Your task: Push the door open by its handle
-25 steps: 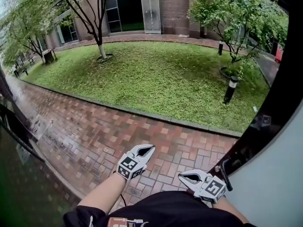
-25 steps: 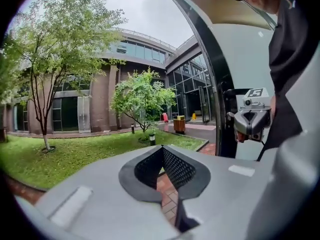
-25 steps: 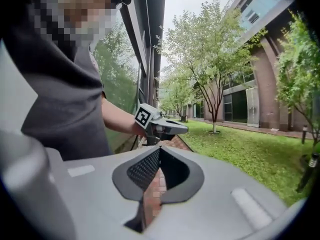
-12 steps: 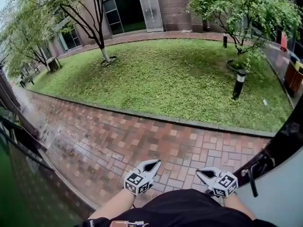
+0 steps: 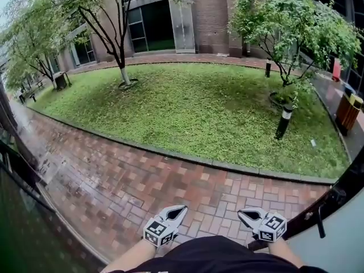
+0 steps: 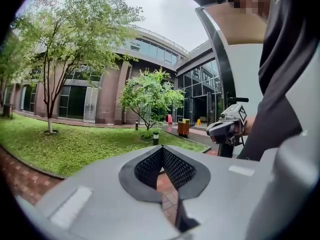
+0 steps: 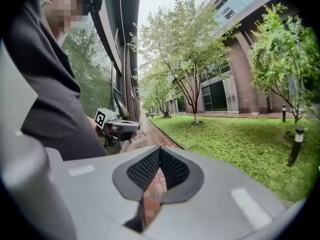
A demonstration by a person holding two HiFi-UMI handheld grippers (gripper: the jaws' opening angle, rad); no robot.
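Observation:
The door, a pale panel in a dark frame, stands swung open at the lower right of the head view. Its thin dark handle sits on the frame's edge. My right gripper hovers left of the handle, apart from it, shut and empty. My left gripper floats beside it over the brick paving, also shut with nothing in it. In the left gripper view the left gripper has its jaws closed tip to tip, and the right gripper shows near the door. The right gripper view shows the right gripper closed likewise.
A wet red brick path runs ahead, edged by a kerb and a lawn with trees. Black bollards stand in the grass at right, with a bin beyond. A dark glass wall lines the left.
The door has swung away toward the right and fills less of the head view. Both grippers have dropped toward the bottom edge, and the handle now lies farther from the right gripper.

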